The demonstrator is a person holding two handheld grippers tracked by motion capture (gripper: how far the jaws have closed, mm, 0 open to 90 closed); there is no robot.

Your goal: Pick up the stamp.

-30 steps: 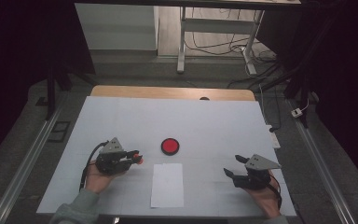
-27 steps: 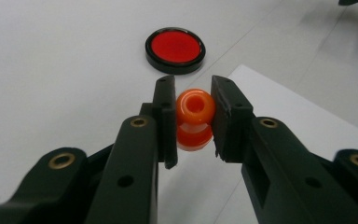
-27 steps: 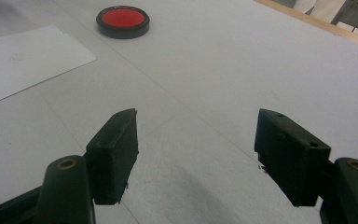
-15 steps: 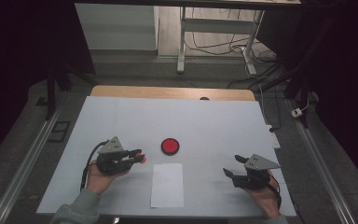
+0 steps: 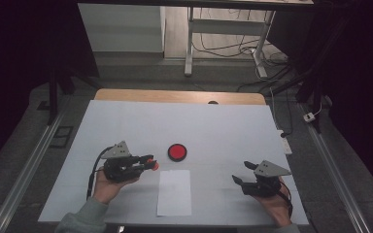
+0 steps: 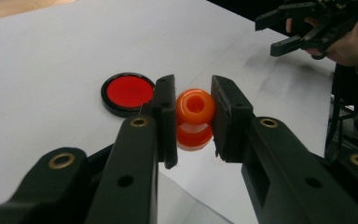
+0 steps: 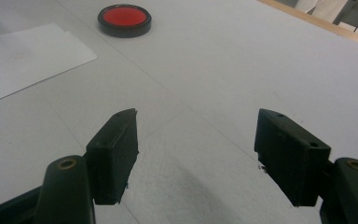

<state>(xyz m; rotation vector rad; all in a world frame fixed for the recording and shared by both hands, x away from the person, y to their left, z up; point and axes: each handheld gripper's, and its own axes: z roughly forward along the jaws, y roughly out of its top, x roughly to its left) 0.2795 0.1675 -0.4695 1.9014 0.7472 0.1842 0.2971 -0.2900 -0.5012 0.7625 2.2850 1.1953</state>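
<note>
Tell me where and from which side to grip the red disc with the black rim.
Grip the red disc across its black rim, coming straight down from above with one jaw on each side. It lies flat and low on the table, so its thin round edge is probably the only part the jaws could pinch. The right gripper stands open and free; the left gripper is shut on the orange piece.

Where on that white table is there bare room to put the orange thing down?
Bare: the far table beyond the red disc, and between the paper sheet and the right gripper. Crowded: around the left gripper, holding the orange piece.
</note>
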